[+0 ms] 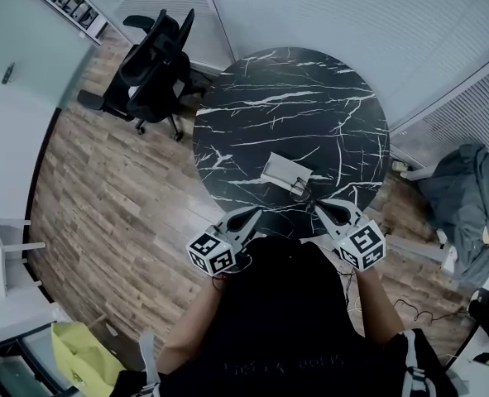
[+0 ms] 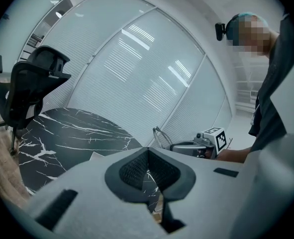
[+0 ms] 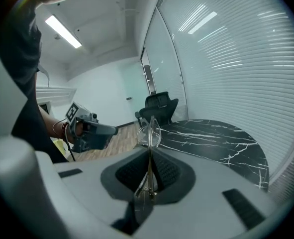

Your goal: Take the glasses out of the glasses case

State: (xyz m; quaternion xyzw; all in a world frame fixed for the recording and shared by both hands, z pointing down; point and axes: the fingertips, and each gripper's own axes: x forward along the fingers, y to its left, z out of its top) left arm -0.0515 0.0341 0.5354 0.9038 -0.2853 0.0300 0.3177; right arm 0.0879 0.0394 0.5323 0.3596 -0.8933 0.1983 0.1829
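My right tool (image 3: 149, 152) is clamped shut on the glasses (image 3: 149, 132), lenses upright past the jaw tips, just beside the case (image 1: 284, 170) lying on the bench (image 1: 310, 98). My left tool (image 2: 147, 150) hangs near, jaws together on nothing.

Case (image 1: 285, 170) on the counter (image 1: 294, 98), toward its near edge. Just before the case and slightly right, glasses (image 1: 299, 190), clamped in the right tool (image 1: 318, 208). Left tool (image 1: 256, 210) before the case and to its left, at the counter's rim. Chair (image 1: 153, 73) on the floor (image 1: 103, 197), far left behind the case.
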